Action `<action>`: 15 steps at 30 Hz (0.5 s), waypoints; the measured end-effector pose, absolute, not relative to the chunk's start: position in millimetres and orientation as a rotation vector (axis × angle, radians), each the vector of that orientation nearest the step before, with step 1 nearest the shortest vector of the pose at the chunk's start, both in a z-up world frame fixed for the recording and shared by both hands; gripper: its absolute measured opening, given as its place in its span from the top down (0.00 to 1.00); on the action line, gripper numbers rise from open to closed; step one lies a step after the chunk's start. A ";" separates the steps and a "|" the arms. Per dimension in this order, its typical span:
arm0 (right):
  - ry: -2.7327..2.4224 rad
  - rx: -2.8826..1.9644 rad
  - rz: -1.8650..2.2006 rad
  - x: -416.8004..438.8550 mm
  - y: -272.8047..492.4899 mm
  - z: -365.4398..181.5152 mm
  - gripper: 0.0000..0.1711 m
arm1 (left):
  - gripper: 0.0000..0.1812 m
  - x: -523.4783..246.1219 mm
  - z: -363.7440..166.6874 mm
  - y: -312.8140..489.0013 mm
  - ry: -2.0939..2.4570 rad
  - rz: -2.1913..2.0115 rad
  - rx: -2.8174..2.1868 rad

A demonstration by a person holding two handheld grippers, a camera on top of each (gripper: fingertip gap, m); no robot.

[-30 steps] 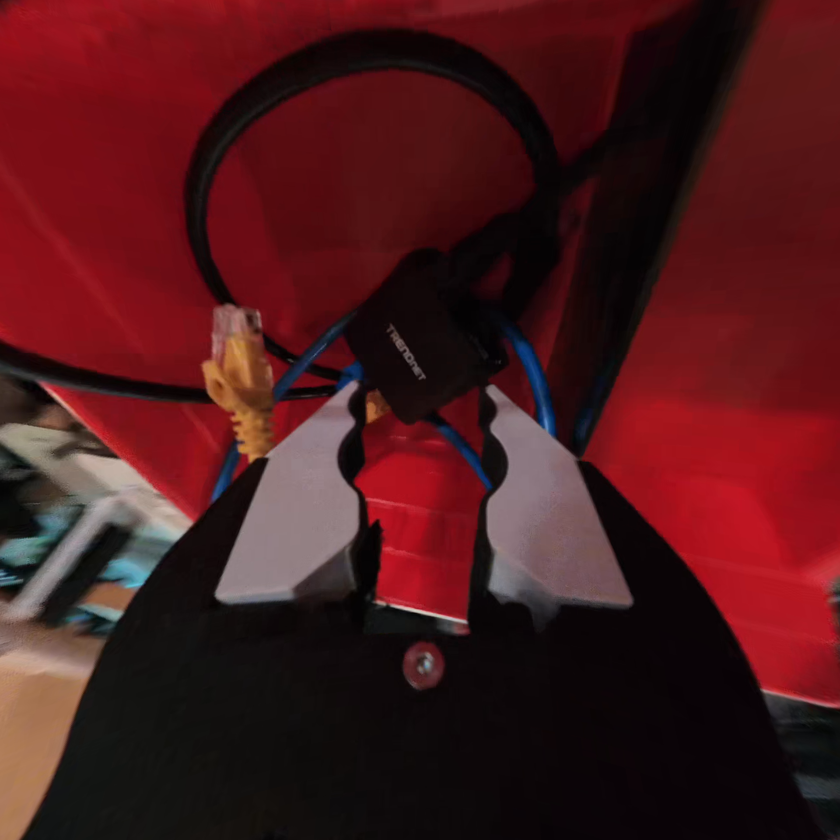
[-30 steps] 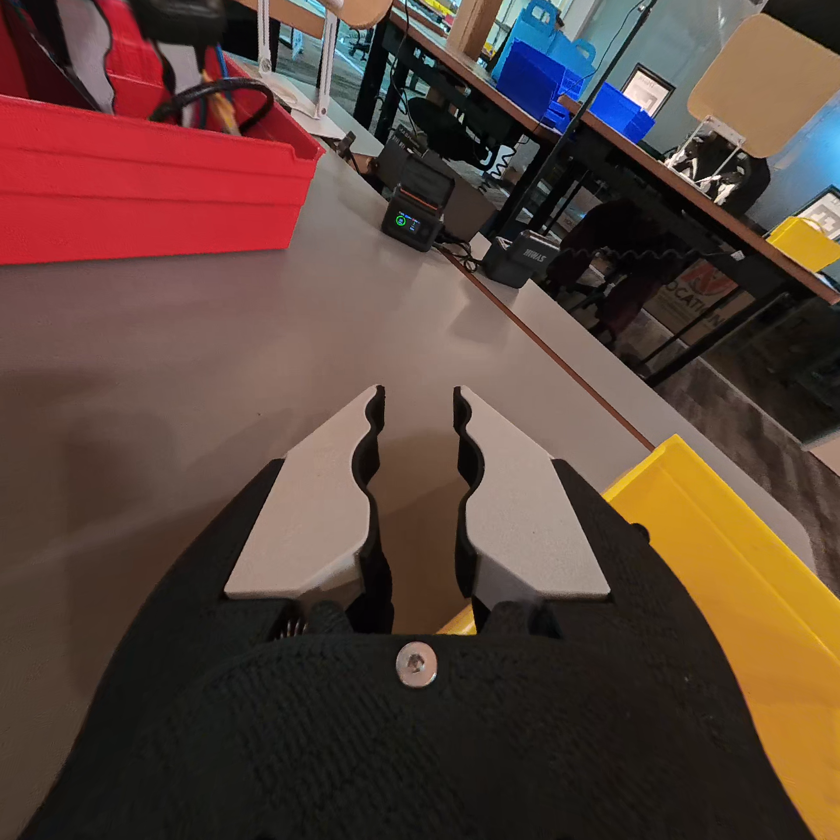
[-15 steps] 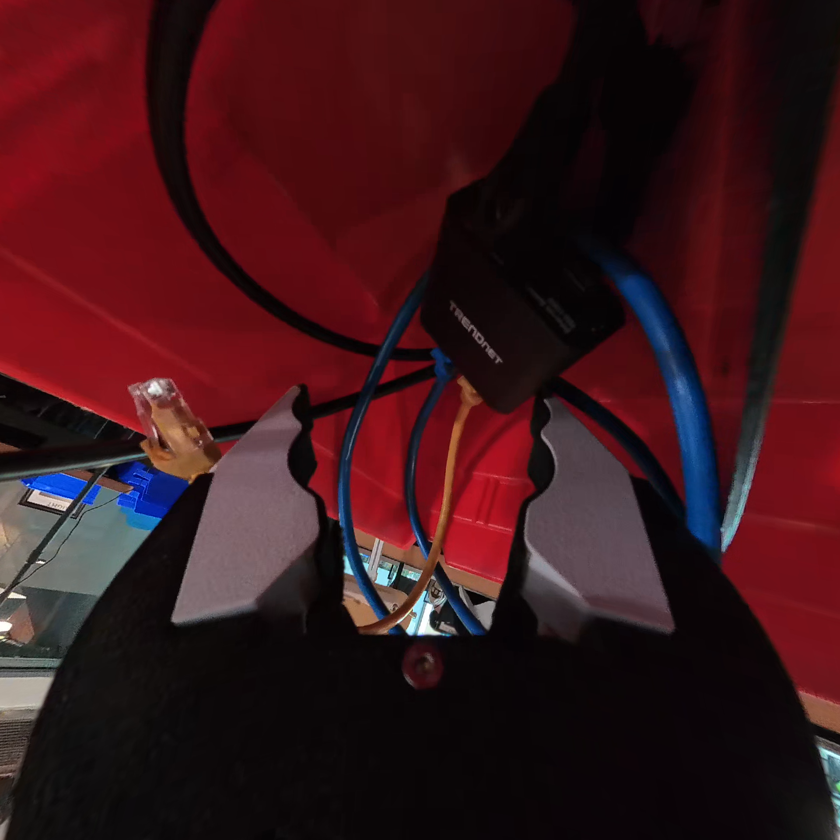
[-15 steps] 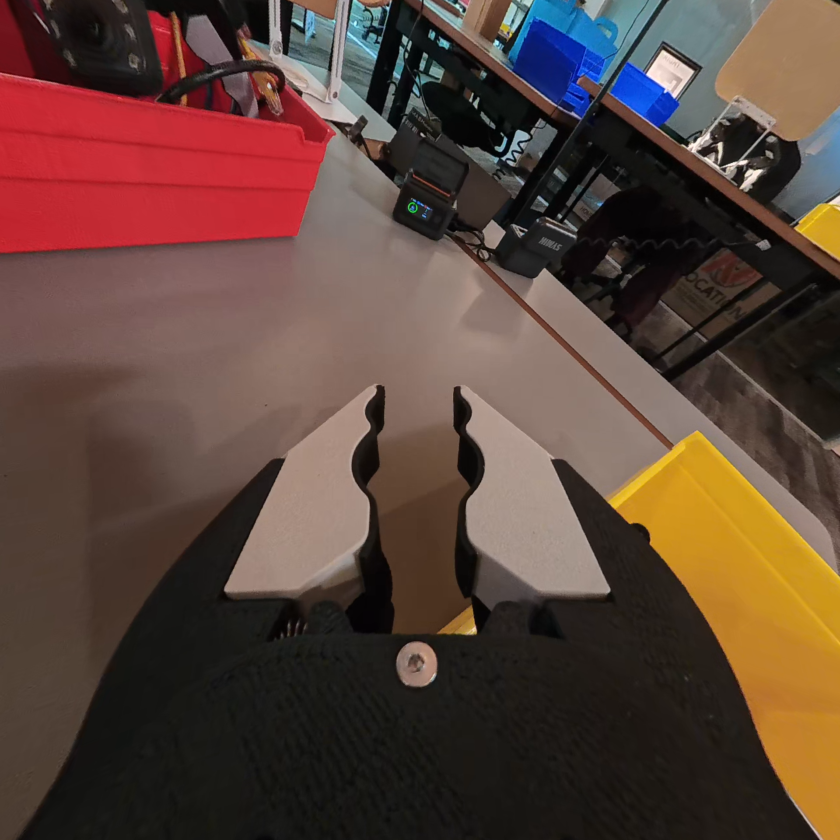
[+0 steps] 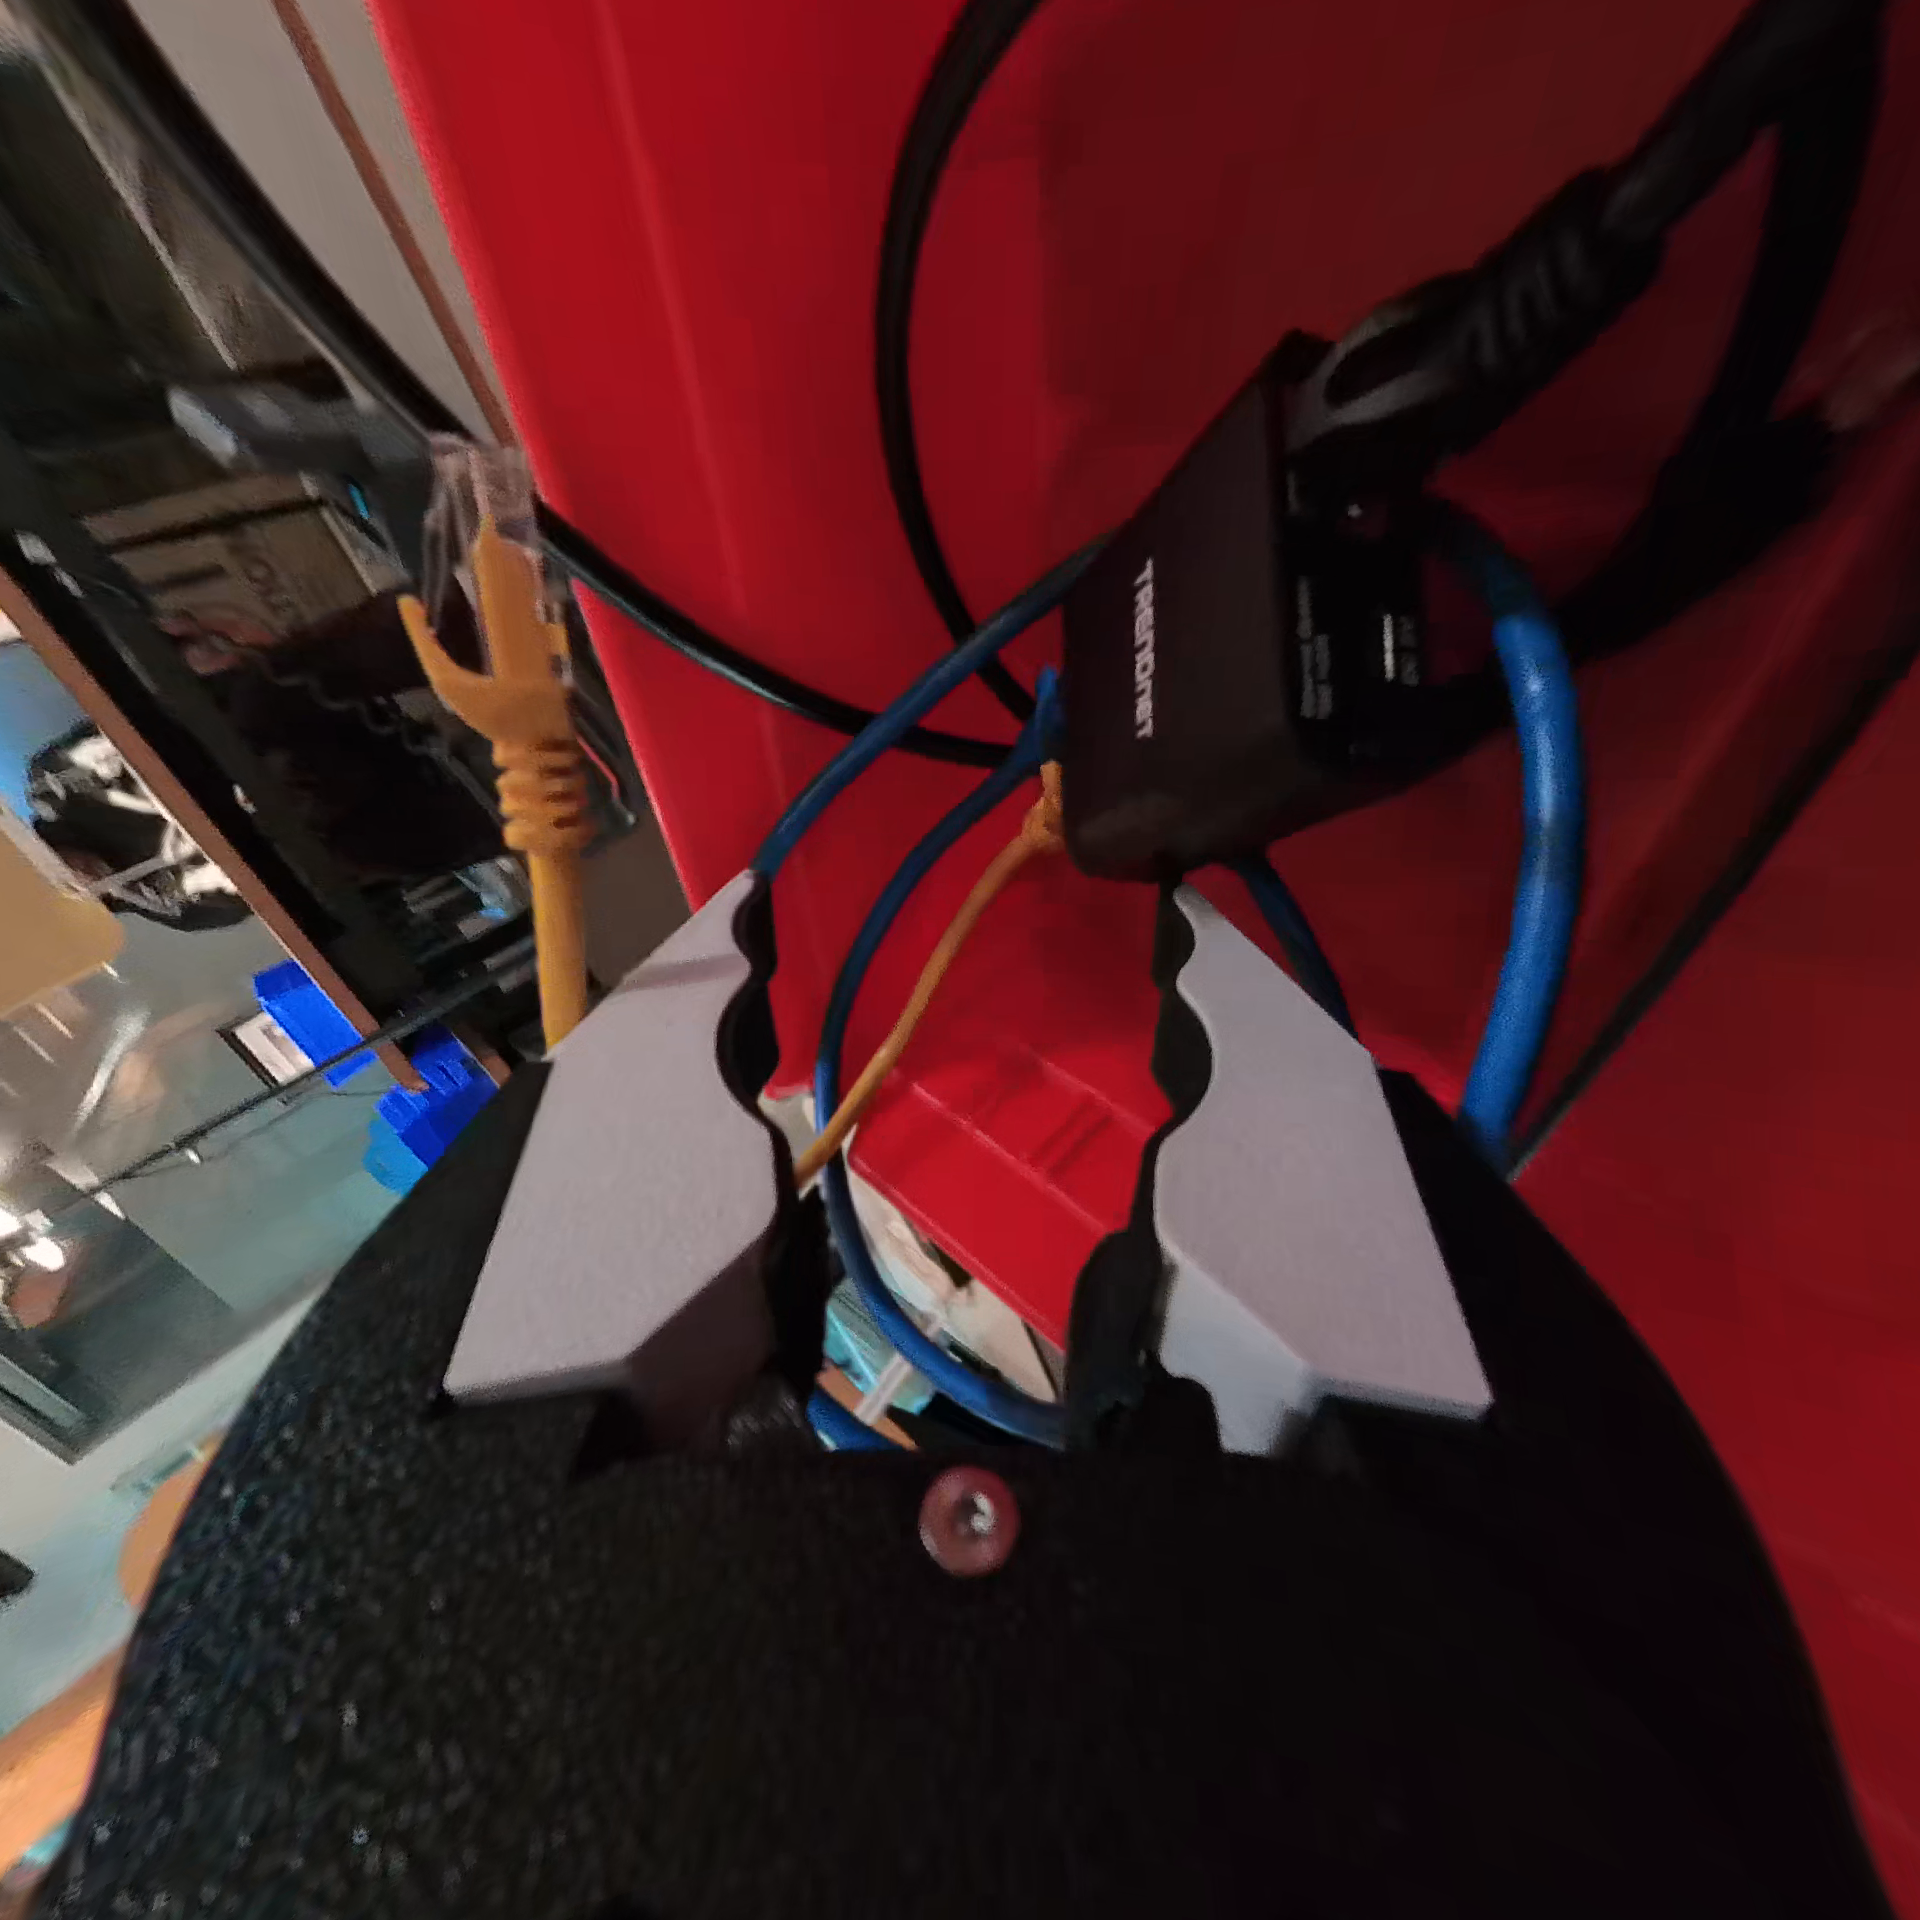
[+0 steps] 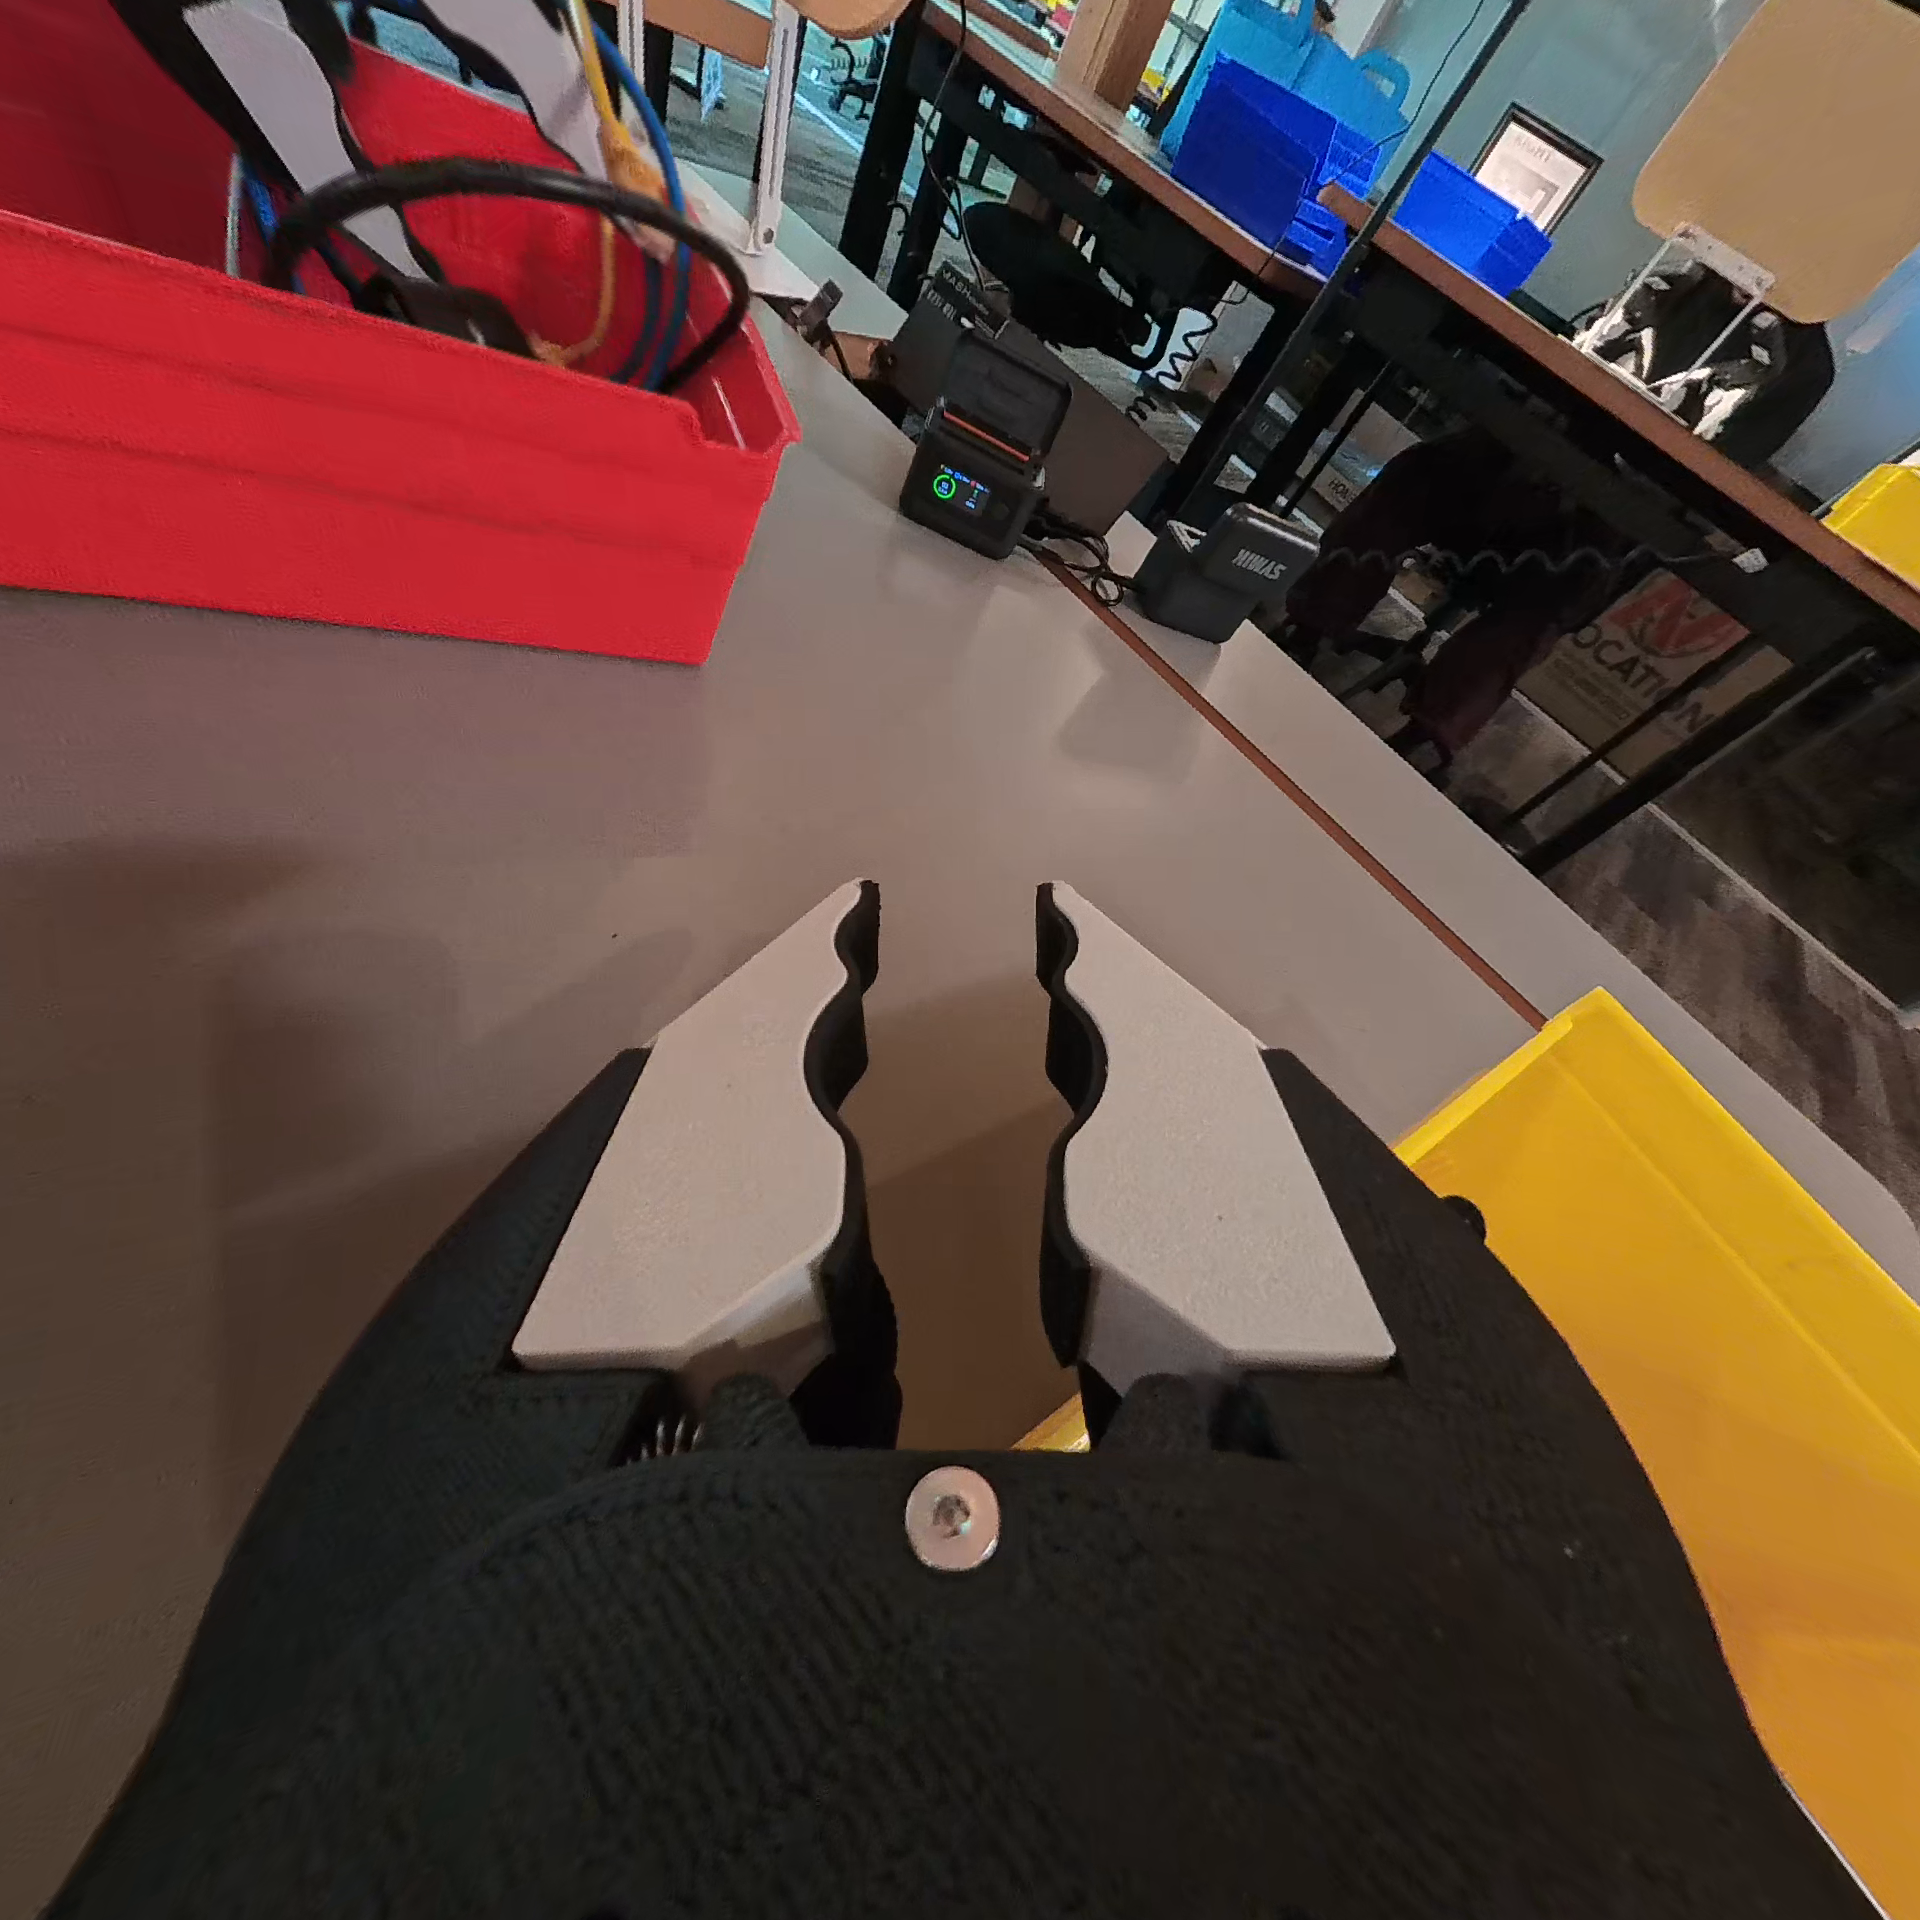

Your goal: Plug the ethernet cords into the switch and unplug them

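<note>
While the small black plastic switch (image 5: 1216, 686) hangs just ahead of the spread left hand-held gripper (image 5: 961, 909) over the red plastic bin (image 5: 1299, 260), thin blue and orange cords are seen plugged; the orange-booted ethernet plug (image 5: 514, 644) is loose, so plugging is judged partly done. The right hand-held gripper (image 6: 956, 904) is held spread and empty.

Red bin (image 6: 364, 499), yellow bin (image 6: 1662, 1299), grey table (image 6: 416, 831).

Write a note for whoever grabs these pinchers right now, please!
Left gripper: open; blue cord and orange cord run between its fingers, black switch just ahead, in the red bin.
Right gripper: open, empty, over the grey table beside the yellow bin.
Done: blue and orange ends appear plugged into the switch.
Left: the loose orange plug is out; plug it, then unplug all.
</note>
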State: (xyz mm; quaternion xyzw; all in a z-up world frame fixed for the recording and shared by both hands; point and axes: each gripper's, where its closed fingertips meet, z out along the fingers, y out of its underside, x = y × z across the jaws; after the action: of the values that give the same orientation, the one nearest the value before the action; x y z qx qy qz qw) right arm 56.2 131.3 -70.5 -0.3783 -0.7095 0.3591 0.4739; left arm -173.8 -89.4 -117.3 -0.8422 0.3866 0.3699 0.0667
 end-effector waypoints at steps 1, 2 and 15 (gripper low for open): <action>-1.736 -0.925 0.879 56.0 131.3 -70.5 0.84 | 0.63 -168.8 -118.8 -86.5 1.217 1.104 -2.530; -1.736 -0.925 0.880 55.9 131.1 -70.5 0.84 | 0.65 -164.7 -119.6 -82.9 1.272 1.108 -2.511; -1.726 -0.918 0.888 58.9 135.6 -67.8 0.84 | 0.59 -204.0 -129.4 -105.3 0.935 1.094 -2.853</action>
State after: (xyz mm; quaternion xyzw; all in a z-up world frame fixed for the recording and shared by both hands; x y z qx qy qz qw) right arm 58.9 135.6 -67.8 -0.3756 -0.7066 0.3633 0.4771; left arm -204.0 -105.3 -129.4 -0.8925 0.2925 0.3423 -0.0267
